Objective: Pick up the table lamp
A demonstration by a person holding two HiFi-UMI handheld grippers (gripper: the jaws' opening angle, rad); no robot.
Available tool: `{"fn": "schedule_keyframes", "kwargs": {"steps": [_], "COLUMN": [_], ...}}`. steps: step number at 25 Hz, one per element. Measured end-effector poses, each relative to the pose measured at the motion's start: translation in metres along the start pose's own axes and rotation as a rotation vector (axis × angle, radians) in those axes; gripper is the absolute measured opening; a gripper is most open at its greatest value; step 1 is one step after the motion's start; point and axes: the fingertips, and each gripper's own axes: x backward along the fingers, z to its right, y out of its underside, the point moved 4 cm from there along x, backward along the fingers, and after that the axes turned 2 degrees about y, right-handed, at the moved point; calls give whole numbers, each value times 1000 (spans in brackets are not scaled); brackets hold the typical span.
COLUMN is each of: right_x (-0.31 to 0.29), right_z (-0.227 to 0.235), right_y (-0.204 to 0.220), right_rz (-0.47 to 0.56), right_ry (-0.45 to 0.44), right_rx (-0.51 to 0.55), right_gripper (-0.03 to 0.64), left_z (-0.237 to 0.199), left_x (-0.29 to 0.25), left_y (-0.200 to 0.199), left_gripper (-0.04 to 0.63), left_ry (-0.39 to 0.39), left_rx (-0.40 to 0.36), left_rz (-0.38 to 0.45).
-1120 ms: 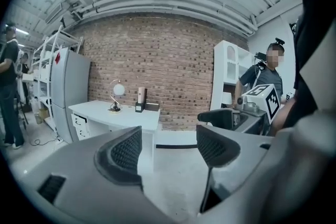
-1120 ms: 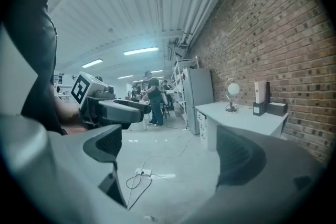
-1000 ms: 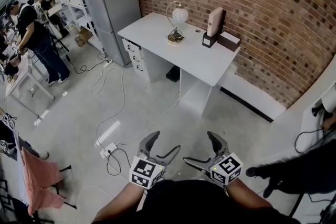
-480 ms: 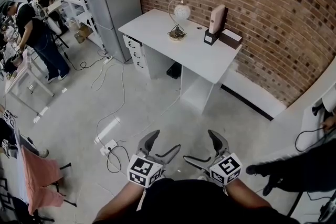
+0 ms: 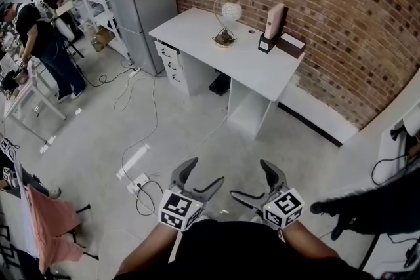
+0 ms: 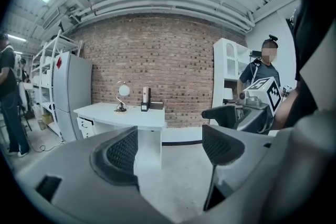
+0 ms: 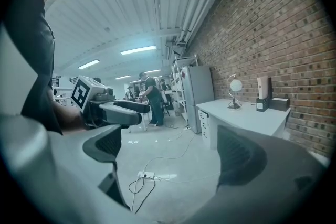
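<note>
Left tool (image 5: 205,172) just opened, empty, table lamp (image 5: 231,11) far ahead

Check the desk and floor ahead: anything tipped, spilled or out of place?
Nothing is tipped or spilled. The lamp stands upright on the desk. The only oddity is a power strip and loose cables lying across the floor between you and the desk, a possible trip hazard.
</note>
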Motion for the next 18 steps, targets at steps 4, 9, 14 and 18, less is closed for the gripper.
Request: {"fn": "schedule_keyframes", "kwargs": {"steps": [4, 9, 14, 18], "right_x": [-11, -24, -35, -40], "right_z": [-12, -25, -35, -41], "right_y": [-4, -8, -4, -3], "right_rz": [9, 13, 7, -8], "right_ry": [21, 53, 81, 71], "right_rx": [-12, -14, -17, -58], "right_gripper": [574, 569, 565, 563], "left_z": [-20, -35, -52, -59], "left_x": [18, 36, 53, 61], "left_y": [0, 4, 15, 21], "left_gripper": [383, 383, 383, 383], "left_ry": [-5, 16, 25, 16], "left_rx": [-3, -4, -11, 23], "left_rz": [11, 8, 1, -5]}}
